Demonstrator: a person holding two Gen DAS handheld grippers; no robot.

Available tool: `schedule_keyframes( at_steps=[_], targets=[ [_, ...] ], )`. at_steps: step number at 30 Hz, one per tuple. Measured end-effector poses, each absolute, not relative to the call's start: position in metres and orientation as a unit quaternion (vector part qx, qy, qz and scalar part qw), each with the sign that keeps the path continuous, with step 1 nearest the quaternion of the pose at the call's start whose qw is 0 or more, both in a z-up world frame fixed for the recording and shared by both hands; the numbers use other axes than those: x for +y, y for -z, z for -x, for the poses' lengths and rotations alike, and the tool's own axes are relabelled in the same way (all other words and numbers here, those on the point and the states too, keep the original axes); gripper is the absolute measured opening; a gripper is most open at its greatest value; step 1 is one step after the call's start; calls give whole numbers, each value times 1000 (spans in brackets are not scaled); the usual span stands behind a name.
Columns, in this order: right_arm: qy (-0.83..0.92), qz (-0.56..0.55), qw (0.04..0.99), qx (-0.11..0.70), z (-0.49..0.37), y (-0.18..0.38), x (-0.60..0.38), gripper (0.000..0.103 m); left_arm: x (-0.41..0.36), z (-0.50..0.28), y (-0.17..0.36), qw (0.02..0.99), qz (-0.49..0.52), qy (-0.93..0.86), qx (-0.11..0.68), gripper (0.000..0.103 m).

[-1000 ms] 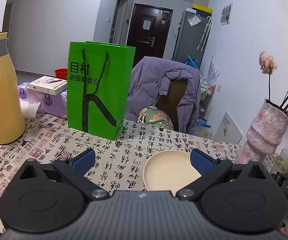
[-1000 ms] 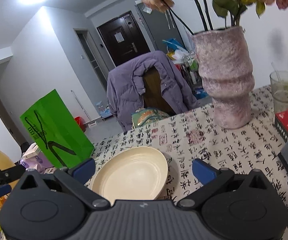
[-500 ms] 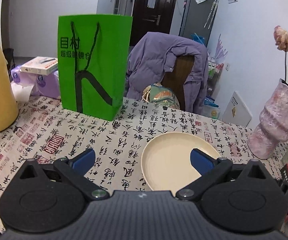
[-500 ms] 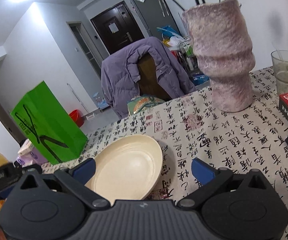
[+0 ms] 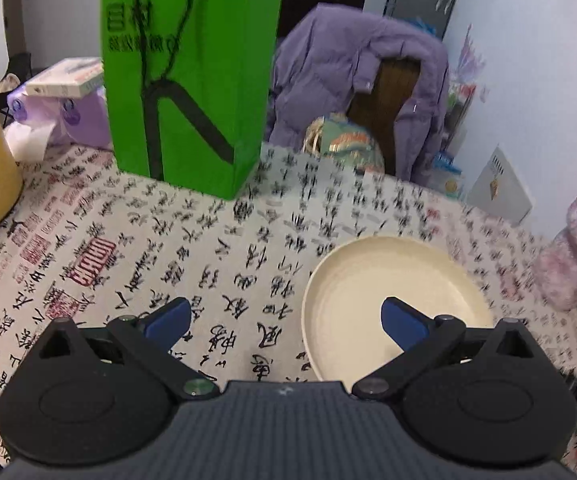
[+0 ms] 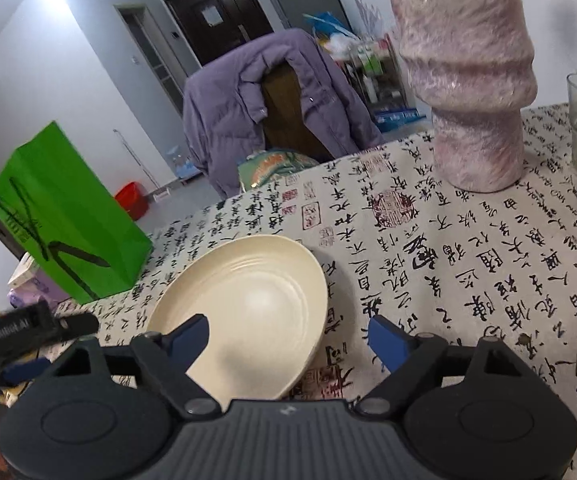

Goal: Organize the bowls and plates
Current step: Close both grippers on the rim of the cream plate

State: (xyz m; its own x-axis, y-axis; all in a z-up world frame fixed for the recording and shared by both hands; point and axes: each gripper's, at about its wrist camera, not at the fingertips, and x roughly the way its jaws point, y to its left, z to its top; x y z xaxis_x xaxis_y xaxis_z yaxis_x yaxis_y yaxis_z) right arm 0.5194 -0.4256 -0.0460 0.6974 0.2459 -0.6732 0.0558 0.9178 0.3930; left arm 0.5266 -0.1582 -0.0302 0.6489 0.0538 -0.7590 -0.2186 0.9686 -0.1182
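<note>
The right gripper [image 6: 288,336] straddled the near right rim of the cream plate [image 6: 248,300], jaws released and just narrowing, pads not pressing. The left gripper [image 5: 284,322] gaped over its left rim. The plate lay on the calligraphy tablecloth [image 6: 448,240], before the pink vase [image 6: 472,80]. It looked stiff, smooth, probably breakable; best pinched at the rim.

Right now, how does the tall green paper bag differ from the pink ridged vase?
The green paper bag is flat-sided and printed with black marks; the pink ridged vase is round, mottled and stepped. The bag stands left of the cream plate, the vase right. Both stand upright on the calligraphy tablecloth.
</note>
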Motion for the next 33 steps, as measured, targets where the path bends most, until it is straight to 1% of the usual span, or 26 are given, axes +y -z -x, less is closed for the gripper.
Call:
schedule_keyframes(
  at_steps=[8, 10, 14, 15, 16, 18, 20, 21, 23, 24, 25, 26, 27, 28, 33],
  targets=[
    [3, -172, 890, 422, -550, 64, -425, 71, -169, -553, 59, 888, 89, -98, 441, 103],
    [9, -177, 887, 427, -554, 70, -428, 63, -173, -558, 67, 883, 91, -96, 450, 99],
    [8, -179, 885, 430, -555, 77, -430, 56, -182, -562, 78, 880, 75, -90, 461, 90],
    [6, -171, 887, 429, -556, 77, -429, 54, -183, -563, 80, 878, 73, -87, 465, 84],
    [3, -164, 889, 428, -556, 76, -427, 53, -184, -564, 82, 876, 72, -83, 470, 76],
    [-2, -155, 890, 430, -557, 76, -423, 50, -186, -566, 85, 872, 78, -72, 478, 67],
    [-10, -155, 887, 435, -558, 78, -419, 46, -186, -567, 88, 870, 83, -67, 482, 63],
    [-14, -155, 885, 439, -559, 80, -417, 44, -187, -568, 89, 869, 82, -64, 483, 58],
    [-16, -155, 881, 447, -560, 83, -414, 38, -188, -569, 91, 867, 78, -58, 488, 43],
    [-14, -152, 878, 453, -561, 85, -412, 33, -190, -568, 92, 869, 70, -52, 487, 29],
    [-14, -146, 879, 454, -561, 86, -410, 27, -194, -568, 91, 871, 53, -53, 485, 24],
    [-16, -140, 880, 453, -560, 86, -409, 24, -198, -567, 90, 873, 34, -57, 482, 23],
    [-25, -141, 879, 454, -560, 87, -408, 16, -201, -567, 90, 874, 20, -58, 482, 20],
    [-32, -149, 878, 454, -559, 87, -408, 10, -202, -566, 89, 874, 17, -56, 482, 19],
    [-25, -129, 885, 446, -555, 85, -401, 10, -201, -564, 89, 877, 17, -58, 477, 17]
  ],
)
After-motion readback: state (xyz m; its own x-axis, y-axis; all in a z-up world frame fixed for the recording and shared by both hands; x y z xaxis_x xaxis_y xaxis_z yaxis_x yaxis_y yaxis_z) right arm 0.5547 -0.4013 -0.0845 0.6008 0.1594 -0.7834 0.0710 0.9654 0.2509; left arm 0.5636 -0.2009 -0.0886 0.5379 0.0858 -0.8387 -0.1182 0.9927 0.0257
